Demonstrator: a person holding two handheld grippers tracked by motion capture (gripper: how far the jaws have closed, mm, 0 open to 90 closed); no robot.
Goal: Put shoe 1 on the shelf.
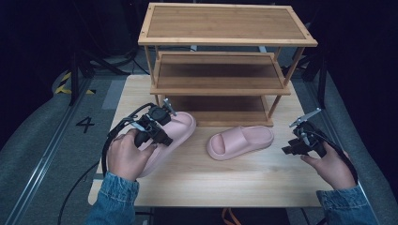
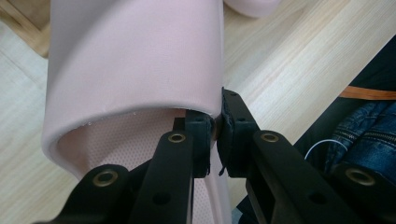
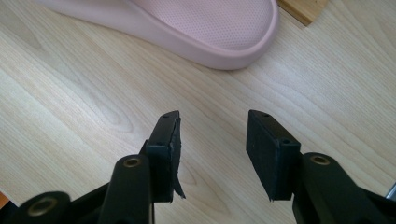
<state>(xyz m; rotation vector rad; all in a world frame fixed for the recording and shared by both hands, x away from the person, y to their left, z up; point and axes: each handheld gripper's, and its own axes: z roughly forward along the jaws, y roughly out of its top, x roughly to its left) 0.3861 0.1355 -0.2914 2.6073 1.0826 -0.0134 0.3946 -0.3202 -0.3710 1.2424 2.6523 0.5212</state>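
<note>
I am pinching the left slipper's (image 2: pixel 135 70) strap edge in my left gripper (image 2: pixel 215 133); that thin hold is risking slippage. My right gripper (image 3: pixel 212 140) is hanging open, empty.

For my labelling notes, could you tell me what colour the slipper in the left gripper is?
Pale pink slipper, clearest in the left gripper view.

Two pale pink slides: held one (image 1: pixel 174 129), lying one (image 1: pixel 240 141), footbeds dotted. Black grippers. Light woodgrain table (image 1: pixel 225 183); brown bamboo rack (image 1: pixel 224 24).
</note>
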